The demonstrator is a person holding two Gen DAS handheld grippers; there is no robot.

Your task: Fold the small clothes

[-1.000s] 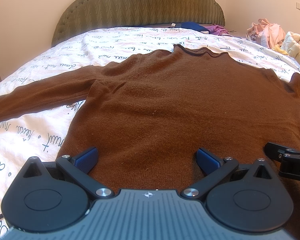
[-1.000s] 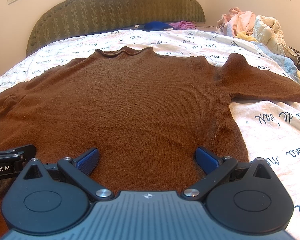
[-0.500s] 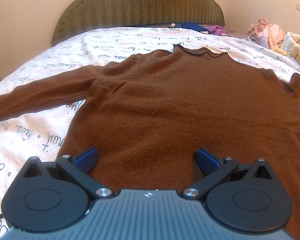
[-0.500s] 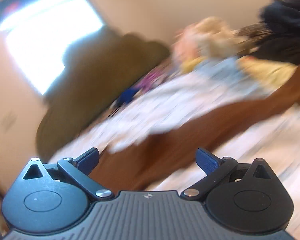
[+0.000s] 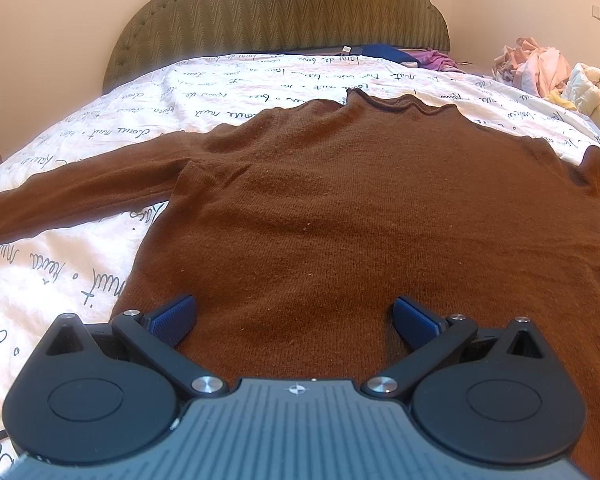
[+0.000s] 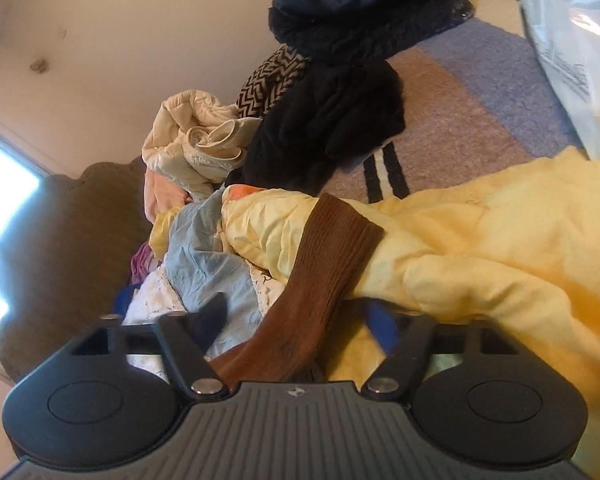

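A brown knit sweater [image 5: 360, 200] lies flat on the bed, collar toward the headboard and left sleeve stretched out to the left. My left gripper [image 5: 296, 316] hovers open over its lower hem, the blue pads [image 5: 172, 316] wide apart and nothing between them. In the right wrist view the camera is rolled sideways. The sweater's right sleeve [image 6: 332, 248] runs between the fingers of my right gripper [image 6: 298, 320], its ribbed cuff resting on a yellow garment. The right jaws are closing on the sleeve; a gap still shows on each side of it.
A yellow garment [image 6: 480, 240], a light blue cloth [image 6: 204, 256], a cream jacket [image 6: 192, 140] and black clothes [image 6: 332, 120] are heaped by the bed's right side. A striped rug [image 6: 452, 112] lies beyond. The green headboard [image 5: 284, 8] backs the white printed bedcover [image 5: 60, 264].
My right gripper swung from the sweater's hem over to the right sleeve, rolled sideways, and its jaws narrowed around the sleeve. Its finger has left the left wrist view. The left gripper stayed still.
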